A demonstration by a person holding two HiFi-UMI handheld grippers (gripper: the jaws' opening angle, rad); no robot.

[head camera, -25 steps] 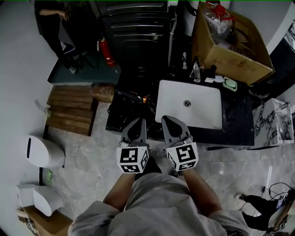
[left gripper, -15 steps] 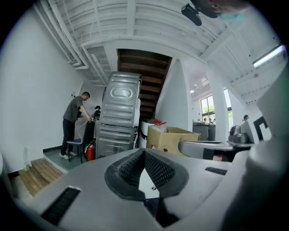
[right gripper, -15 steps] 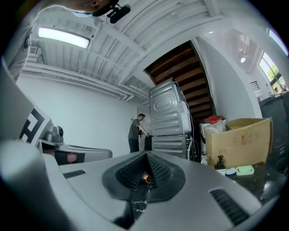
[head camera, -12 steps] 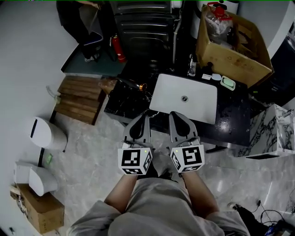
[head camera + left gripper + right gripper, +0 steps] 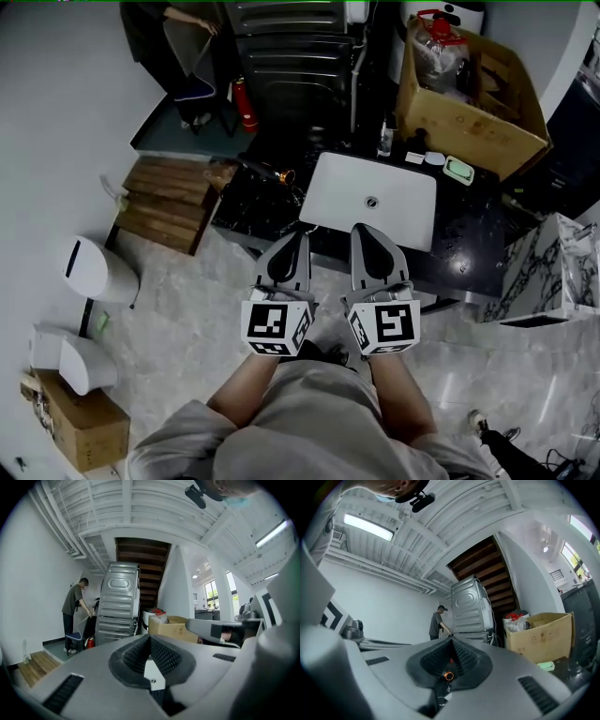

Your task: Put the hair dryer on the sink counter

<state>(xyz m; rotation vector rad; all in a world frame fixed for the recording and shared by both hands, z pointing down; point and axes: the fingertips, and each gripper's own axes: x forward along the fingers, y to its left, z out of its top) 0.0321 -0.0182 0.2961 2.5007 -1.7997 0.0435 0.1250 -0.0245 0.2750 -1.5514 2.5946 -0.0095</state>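
Both pairs of fingers are pressed together with nothing between them. The left gripper (image 5: 292, 246) and right gripper (image 5: 366, 242) are held side by side in front of the white sink (image 5: 403, 208). The hair dryer (image 5: 270, 172) lies on the dark counter (image 5: 469, 253) just left of the sink, apart from both grippers

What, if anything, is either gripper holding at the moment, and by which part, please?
Nothing is held. The left gripper and the right gripper each have their jaws shut together, with nothing between them.
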